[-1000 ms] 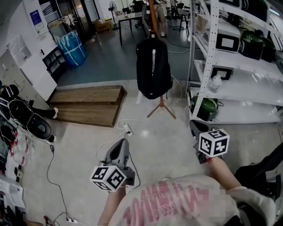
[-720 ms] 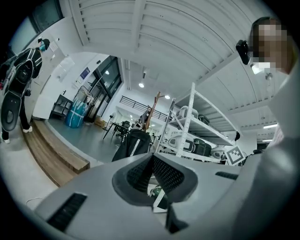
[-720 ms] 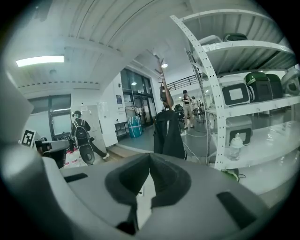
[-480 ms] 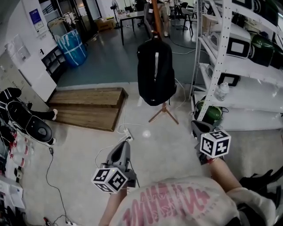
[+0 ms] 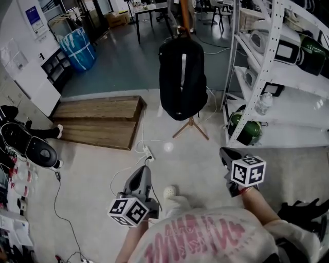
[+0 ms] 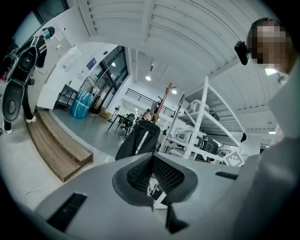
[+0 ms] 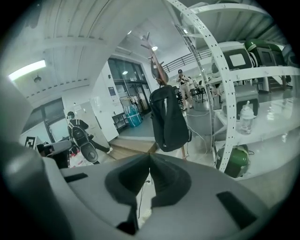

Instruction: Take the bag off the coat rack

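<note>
Pale floor fills the view below you. White metal shelving stands at your right, and a low wooden platform lies at your left. The black bag hangs upright on the wooden coat rack ahead of you, between platform and shelving, its bottom above the rack's spread feet. Your left gripper and right gripper point towards the bag, both well apart from it. Each gripper's fingers are pressed together, tip to tip, with nothing held between them.
</note>
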A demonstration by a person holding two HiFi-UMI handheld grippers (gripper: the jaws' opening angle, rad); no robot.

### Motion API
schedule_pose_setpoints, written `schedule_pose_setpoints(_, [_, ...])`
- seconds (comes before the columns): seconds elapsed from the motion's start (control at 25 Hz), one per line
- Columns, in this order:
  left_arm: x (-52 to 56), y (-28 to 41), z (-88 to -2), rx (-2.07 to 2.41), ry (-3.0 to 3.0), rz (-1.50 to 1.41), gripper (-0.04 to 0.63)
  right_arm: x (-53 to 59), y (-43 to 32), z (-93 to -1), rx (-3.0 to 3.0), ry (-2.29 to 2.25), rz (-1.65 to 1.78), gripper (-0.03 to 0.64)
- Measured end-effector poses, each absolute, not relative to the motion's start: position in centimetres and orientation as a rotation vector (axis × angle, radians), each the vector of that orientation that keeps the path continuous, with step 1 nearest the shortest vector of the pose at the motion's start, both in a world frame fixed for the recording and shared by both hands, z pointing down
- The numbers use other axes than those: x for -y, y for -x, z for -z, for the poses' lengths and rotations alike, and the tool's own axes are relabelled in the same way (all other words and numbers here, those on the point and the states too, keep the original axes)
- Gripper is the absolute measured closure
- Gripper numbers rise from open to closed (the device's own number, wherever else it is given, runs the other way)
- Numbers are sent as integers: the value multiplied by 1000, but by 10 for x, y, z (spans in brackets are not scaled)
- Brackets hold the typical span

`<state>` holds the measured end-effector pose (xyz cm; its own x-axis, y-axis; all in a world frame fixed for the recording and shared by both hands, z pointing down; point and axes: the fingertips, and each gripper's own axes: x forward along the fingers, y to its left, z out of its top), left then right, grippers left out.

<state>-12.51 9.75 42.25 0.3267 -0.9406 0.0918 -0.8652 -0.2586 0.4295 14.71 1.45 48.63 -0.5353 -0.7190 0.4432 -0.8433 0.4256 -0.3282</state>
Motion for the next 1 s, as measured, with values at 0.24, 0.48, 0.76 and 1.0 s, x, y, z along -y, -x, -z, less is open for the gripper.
schedule_pose_setpoints(0.24, [-33, 150, -426, 1522, -2194, 236, 592, 38, -127, -479, 2424, -1436, -813, 611])
schedule_pose_setpoints(0.48, [46, 181, -405, 1448, -2279, 218, 592, 101, -101, -453, 2440, -1564, -798, 611])
schedule_pose_setpoints(0.76, [118, 220, -383, 1400, -2348, 231, 592, 153, -70, -426, 2445, -1678, -736, 611])
schedule_pose_setpoints(1.0, [155, 241, -383, 1334, -2376, 236, 592, 173, -60, -420, 2423, -1804, -737, 611])
